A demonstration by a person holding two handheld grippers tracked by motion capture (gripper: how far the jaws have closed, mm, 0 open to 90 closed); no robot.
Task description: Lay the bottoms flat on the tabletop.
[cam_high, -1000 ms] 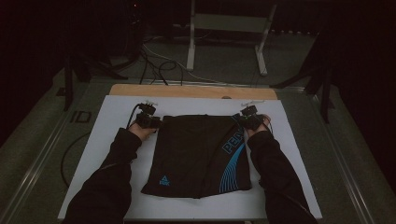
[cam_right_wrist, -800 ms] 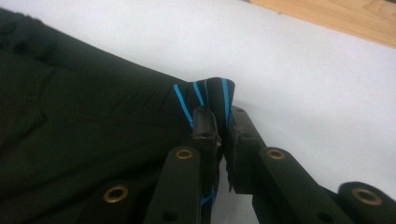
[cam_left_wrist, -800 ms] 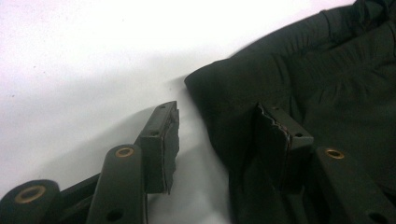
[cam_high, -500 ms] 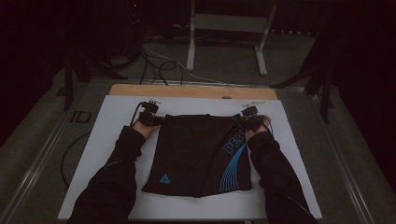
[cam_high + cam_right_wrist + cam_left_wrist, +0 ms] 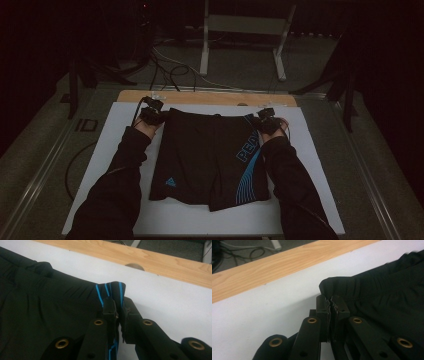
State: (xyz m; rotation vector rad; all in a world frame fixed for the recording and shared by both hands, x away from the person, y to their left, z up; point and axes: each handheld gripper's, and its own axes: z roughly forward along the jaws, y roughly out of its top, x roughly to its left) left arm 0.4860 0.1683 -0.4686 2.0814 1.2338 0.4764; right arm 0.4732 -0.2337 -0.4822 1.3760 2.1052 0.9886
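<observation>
White mat point(image 5: 125, 150), wooden table edge point(image 5: 200, 97), floor cables point(image 5: 165, 65)

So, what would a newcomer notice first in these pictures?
First, the black shorts with blue stripes and lettering, lying flat in the middle of the white board. Next, the left gripper and right gripper, each shut on a far corner of the waistband. Behind the board runs a light wooden strip.
</observation>
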